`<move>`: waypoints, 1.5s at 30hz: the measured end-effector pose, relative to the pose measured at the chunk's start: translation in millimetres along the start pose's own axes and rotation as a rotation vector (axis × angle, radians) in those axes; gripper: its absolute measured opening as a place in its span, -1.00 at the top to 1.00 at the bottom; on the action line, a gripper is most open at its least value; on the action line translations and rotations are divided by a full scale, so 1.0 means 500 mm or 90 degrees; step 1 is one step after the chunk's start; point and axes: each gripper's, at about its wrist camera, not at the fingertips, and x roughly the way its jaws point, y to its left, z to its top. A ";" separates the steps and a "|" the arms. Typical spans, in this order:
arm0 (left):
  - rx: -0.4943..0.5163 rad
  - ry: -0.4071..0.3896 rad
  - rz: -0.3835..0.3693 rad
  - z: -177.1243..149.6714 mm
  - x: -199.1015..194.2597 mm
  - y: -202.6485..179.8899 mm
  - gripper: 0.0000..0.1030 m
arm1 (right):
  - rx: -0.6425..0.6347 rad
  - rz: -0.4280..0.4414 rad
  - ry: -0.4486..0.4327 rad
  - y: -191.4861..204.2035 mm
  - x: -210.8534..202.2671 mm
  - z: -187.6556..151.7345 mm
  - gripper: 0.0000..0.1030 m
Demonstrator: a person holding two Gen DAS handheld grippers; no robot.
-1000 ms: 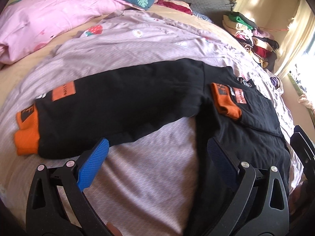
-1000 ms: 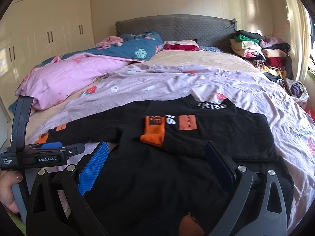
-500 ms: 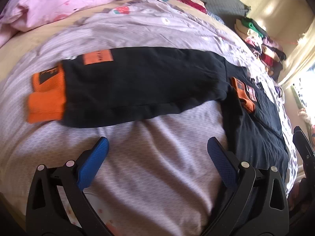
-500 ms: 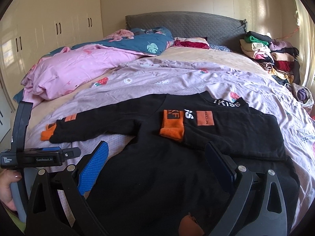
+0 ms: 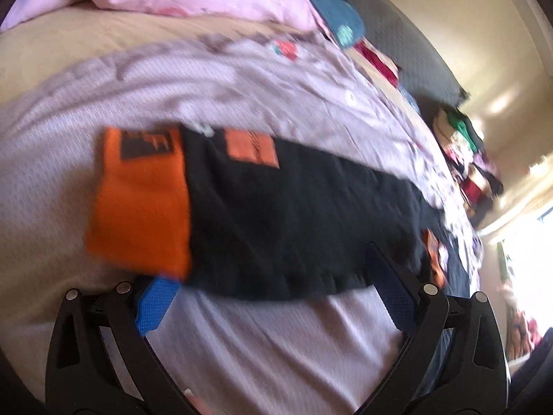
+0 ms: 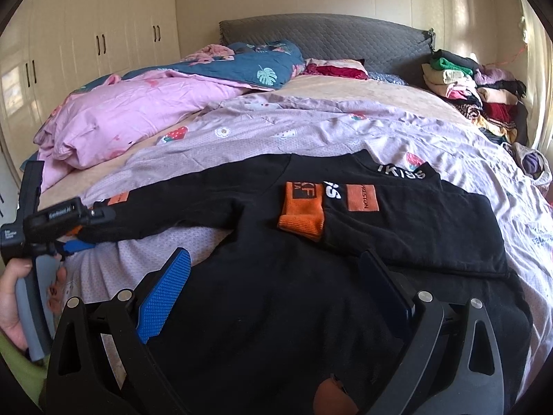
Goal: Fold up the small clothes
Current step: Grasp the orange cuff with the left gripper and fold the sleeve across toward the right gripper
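The black sweatshirt (image 6: 311, 276) lies flat on the bed (image 6: 311, 131), soft and limp, one sleeve outstretched. Both tongs, left (image 5: 273, 297) and right (image 6: 276, 283), gape wide and empty. The outstretched sleeve's thick orange cuff (image 5: 138, 200), just beyond the left tongs, looks the firmest hold.

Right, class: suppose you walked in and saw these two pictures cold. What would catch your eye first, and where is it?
First, the black sweatshirt spread across the lilac bedsheet, one sleeve folded over its chest so that the orange cuff lies mid-garment. The other sleeve stretches out sideways, and its orange cuff fills the left wrist view, just ahead of the open left gripper. Behind, a pile of folded clothes stands by the headboard's right end.
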 end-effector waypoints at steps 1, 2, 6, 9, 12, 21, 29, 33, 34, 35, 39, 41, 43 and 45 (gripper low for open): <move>-0.005 -0.011 0.015 0.007 0.001 0.002 -0.67 | 0.006 0.007 0.003 -0.005 0.003 0.003 -0.89; -0.008 -0.020 0.027 0.013 0.002 0.003 -0.59 | 0.021 0.017 0.006 -0.013 0.007 0.010 -0.89; -0.018 -0.043 0.058 0.036 0.001 0.011 0.49 | 0.063 0.035 0.005 -0.043 0.011 0.035 -0.89; -0.013 -0.064 0.045 0.048 -0.021 0.005 0.77 | 0.073 0.025 -0.002 -0.064 0.009 0.037 -0.89; 0.019 -0.096 0.033 0.058 -0.052 -0.027 0.80 | 0.092 0.013 0.003 -0.089 0.013 0.027 -0.89; 0.090 -0.149 -0.035 0.082 -0.098 -0.169 0.81 | 0.158 -0.004 -0.004 -0.160 -0.003 -0.004 -0.89; 0.140 -0.164 -0.087 0.093 -0.095 -0.307 0.82 | 0.192 -0.005 -0.011 -0.200 -0.015 -0.021 -0.89; 0.179 -0.174 -0.113 0.099 -0.096 -0.392 0.83 | 0.205 -0.004 -0.019 -0.217 -0.023 -0.024 -0.89; 0.184 -0.173 -0.119 0.099 -0.096 -0.406 0.83 | 0.207 -0.005 -0.021 -0.220 -0.025 -0.025 -0.89; 0.192 -0.174 -0.124 0.100 -0.096 -0.422 0.83 | 0.210 -0.005 -0.023 -0.226 -0.028 -0.027 -0.89; 0.226 -0.180 -0.140 0.093 -0.097 -0.484 0.83 | 0.225 -0.007 -0.031 -0.245 -0.035 -0.032 -0.89; 0.242 -0.178 -0.151 0.089 -0.092 -0.516 0.83 | 0.230 -0.011 -0.032 -0.253 -0.036 -0.035 -0.89; 0.254 -0.175 -0.159 0.083 -0.089 -0.541 0.83 | 0.237 -0.015 -0.034 -0.263 -0.040 -0.038 -0.89; 0.267 -0.175 -0.169 0.072 -0.088 -0.569 0.83 | 0.244 -0.016 -0.040 -0.273 -0.046 -0.039 -0.89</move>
